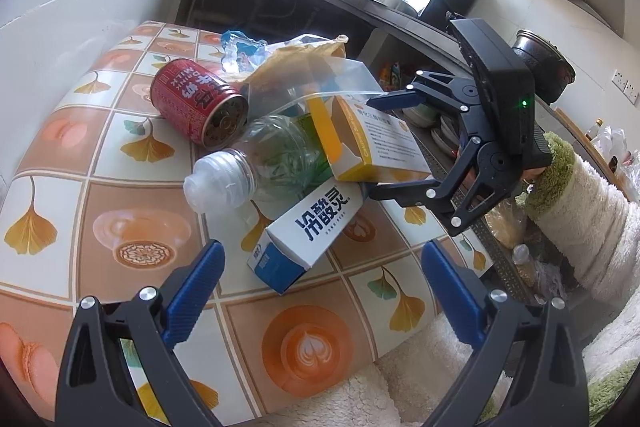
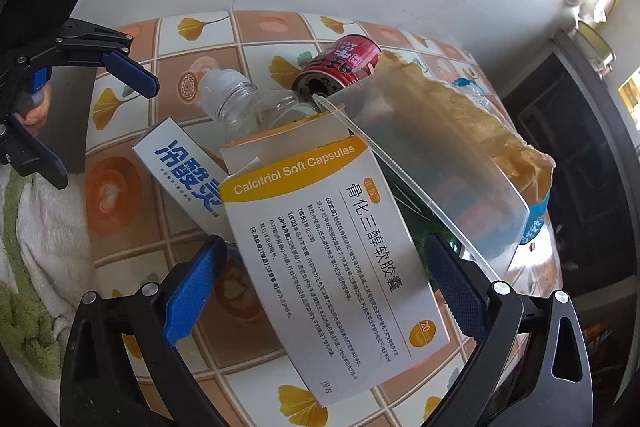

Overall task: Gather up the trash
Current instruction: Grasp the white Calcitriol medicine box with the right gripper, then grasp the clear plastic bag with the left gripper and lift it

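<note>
**A:** What sits closest to the lens?

**B:** The left gripper (image 1: 320,291), its blue ribbed pads spread wide and holding nothing, above the near edge of the table (image 1: 80,187), which wears a glossy cloth printed with ginkgo leaves and latte cups. Just ahead lies a white-and-blue carton (image 1: 308,239) with bold blue Chinese characters, one end flap open.

**A:** And the other tool?

**B:** The right gripper (image 2: 324,283) is also spread, its pads either side of a white-and-yellow box (image 2: 336,267) without visibly touching it. The box reads "Calcitriol Soft Capsules", with Chinese print below and a yellow dot marked "20".

**A:** How does the rest of the rubbish look?

**B:** It's a heap near the middle of the table. A clear plastic bottle (image 1: 256,163) lies on its side, ribbed white cap toward the near edge, under the yellow box. Beside it a red tin can (image 1: 196,107), also on its side, carries white Chinese lettering. Behind them are a clear bag (image 2: 432,155), crumpled brown paper (image 2: 472,119) and a blue-and-clear wrapper (image 1: 240,47) toward the far edge.
</note>
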{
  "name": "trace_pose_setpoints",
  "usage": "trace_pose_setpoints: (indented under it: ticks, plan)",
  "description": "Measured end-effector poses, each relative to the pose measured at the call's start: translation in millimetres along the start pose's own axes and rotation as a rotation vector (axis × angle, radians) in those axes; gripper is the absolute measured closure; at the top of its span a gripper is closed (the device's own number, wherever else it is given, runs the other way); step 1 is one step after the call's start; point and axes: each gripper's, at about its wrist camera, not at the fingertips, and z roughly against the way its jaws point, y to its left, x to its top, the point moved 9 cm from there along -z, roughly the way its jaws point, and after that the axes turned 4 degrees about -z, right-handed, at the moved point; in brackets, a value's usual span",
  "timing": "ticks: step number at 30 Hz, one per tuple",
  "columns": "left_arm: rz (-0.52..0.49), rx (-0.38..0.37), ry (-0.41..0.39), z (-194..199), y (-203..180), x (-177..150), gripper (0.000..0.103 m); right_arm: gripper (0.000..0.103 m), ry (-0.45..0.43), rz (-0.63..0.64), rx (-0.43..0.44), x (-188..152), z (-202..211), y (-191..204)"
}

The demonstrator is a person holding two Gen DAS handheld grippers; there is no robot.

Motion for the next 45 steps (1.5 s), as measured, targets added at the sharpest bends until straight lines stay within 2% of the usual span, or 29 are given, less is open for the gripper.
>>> trace_pose_setpoints:
  ticks: [3,7,14,19,25,28,32,36,37,38,41,45]
  plan:
    - [-0.016,0.003,0.009,-2.0,-1.9,-2.1,0.009,0.012,-0.004,-0.023,0.009,-0.5,-0.4,-4.7]
    - [-0.023,0.013,0.016,-5.1,-0.9,-5.9,0.015,0.022,0.001,-0.047,0.018,-1.6,0.3,-8.6]
    - [0.004,0.012,0.03,-10.2,0.8,-8.4,0.022,0.026,-0.028,-0.062,0.014,-2.6,11.9,-3.3]
    - [0.006,0.011,0.007,-7.3,-0.1,1.7,0.025,0.028,-0.065,-0.119,-0.008,-10.2,26.1,0.2]
    - [0.015,-0.002,-0.078,3.4,4.9,50.5,0.026,0.029,-0.128,-0.246,-0.041,-29.5,48.1,-2.5]
    - [0.0,0.011,-0.128,6.9,8.0,88.2,0.026,0.029,-0.164,-0.312,-0.055,-41.4,60.4,-6.4]
    - [0.012,0.009,-0.151,4.3,13.9,126.2,0.031,0.029,-0.205,-0.417,-0.069,-62.0,74.7,-17.0]
    - [-0.025,0.044,-0.105,-16.2,22.4,159.4,0.036,0.029,-0.243,-0.521,-0.068,-83.3,86.3,-28.4]
    - [-0.038,0.055,-0.087,-23.3,26.6,165.0,0.04,0.029,-0.25,-0.545,-0.07,-89.0,89.0,-30.5]
    - [-0.053,0.081,-0.062,-32.4,31.8,172.5,0.042,0.029,-0.256,-0.564,-0.068,-92.8,89.9,-32.7]
    - [-0.111,0.095,0.022,-57.6,37.8,184.3,0.043,0.029,-0.275,-0.625,-0.068,-108.3,95.5,-37.6]
    - [-0.232,0.169,0.142,-87.1,45.7,186.3,0.043,0.029,-0.283,-0.681,-0.07,-124.5,95.8,-43.5]
